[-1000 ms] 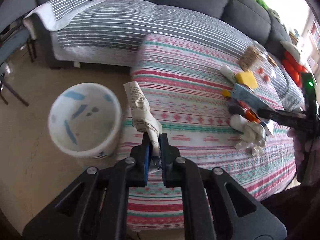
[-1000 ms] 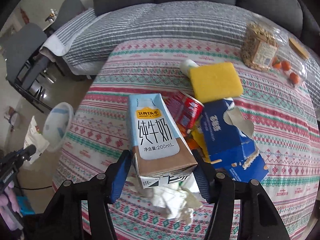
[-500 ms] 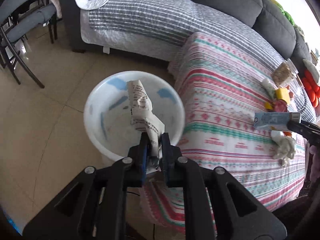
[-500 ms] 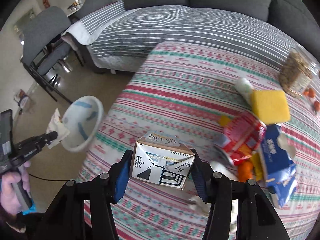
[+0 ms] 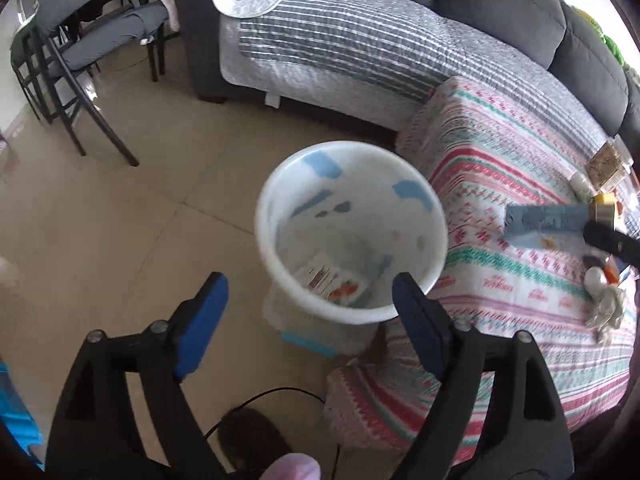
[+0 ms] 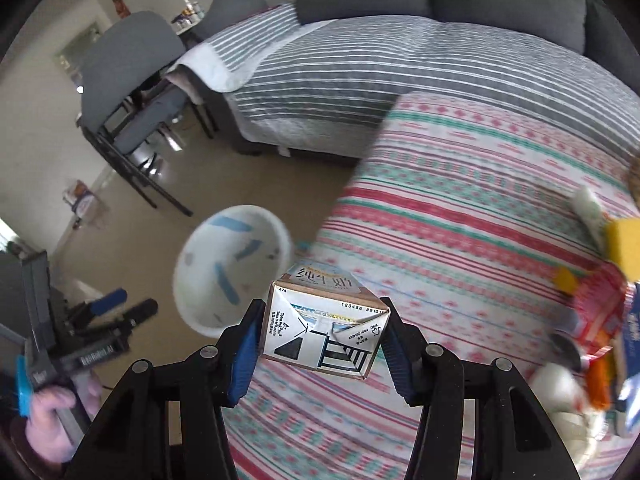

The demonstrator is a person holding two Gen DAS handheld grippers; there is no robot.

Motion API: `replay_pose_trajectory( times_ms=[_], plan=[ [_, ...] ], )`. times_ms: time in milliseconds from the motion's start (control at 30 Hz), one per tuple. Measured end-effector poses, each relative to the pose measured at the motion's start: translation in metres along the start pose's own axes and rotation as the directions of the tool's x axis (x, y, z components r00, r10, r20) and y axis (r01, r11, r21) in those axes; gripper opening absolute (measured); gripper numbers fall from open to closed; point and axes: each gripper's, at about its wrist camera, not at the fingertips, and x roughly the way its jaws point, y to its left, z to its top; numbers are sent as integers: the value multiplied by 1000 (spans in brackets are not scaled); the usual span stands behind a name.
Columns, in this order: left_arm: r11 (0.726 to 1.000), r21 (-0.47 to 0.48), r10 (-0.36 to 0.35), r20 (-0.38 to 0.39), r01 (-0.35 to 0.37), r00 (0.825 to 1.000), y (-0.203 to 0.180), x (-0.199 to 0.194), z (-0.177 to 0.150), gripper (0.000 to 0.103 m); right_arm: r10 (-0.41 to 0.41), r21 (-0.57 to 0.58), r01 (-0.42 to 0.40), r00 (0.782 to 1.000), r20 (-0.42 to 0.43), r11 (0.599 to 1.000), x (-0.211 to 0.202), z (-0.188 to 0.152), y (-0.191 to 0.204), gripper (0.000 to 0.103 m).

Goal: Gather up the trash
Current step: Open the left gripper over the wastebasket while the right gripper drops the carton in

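Note:
A white bin (image 5: 352, 232) with blue marks stands on the floor beside the table (image 5: 512, 152) with the striped cloth; wrappers lie inside it. My left gripper (image 5: 308, 304) hangs open and empty just above the bin's near rim. My right gripper (image 6: 320, 332) is shut on a milk carton (image 6: 324, 328) and holds it in the air over the table's left part, to the right of the bin (image 6: 232, 268). The carton also shows in the left wrist view (image 5: 544, 220). More trash lies on the table: crumpled tissue (image 5: 604, 304), a red wrapper (image 6: 600, 304) and a blue box (image 6: 632, 328).
A grey sofa (image 5: 360, 40) with a striped cover stands behind the table. Dark chairs (image 5: 72, 60) stand at the far left. A yellow sponge (image 6: 624, 240) and a snack bag (image 5: 608, 160) lie on the table. A black cable (image 5: 260, 400) runs over the floor below the bin.
My left gripper opened over the bin and the crumpled paper it held is gone from its fingers. My right gripper carried the milk carton left, closer to the bin.

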Motion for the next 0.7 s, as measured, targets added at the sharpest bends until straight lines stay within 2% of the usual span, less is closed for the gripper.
replay_pose_trajectory(
  times_ms=[167,400,467,500,533,700],
  plan=[
    [999,10,42,-2,-42,999,10,-1,-9,95,57,-29,-57,998,14,998,23,4,31,56],
    [996,7,84,-1,-84,996,24,-3,-16,100,110,-17,-110,994,19,994,52,7,51,58],
    [996,3,85,-6,-85,996,27,-3,-17,100,105,-13,-105,994,21,994,59,9,51,67],
    [996,0,86,-9,-86,996,29,-2,-17,101,98,-12,-98,995,22,995,60,9,50,80],
    [996,-1,87,-11,-87,996,30,-1,-17,101,89,-12,-89,996,25,996,60,9,50,83],
    [996,1,93,-25,-93,995,32,1,-18,101,34,-21,-34,999,34,999,49,10,42,83]
  ],
)
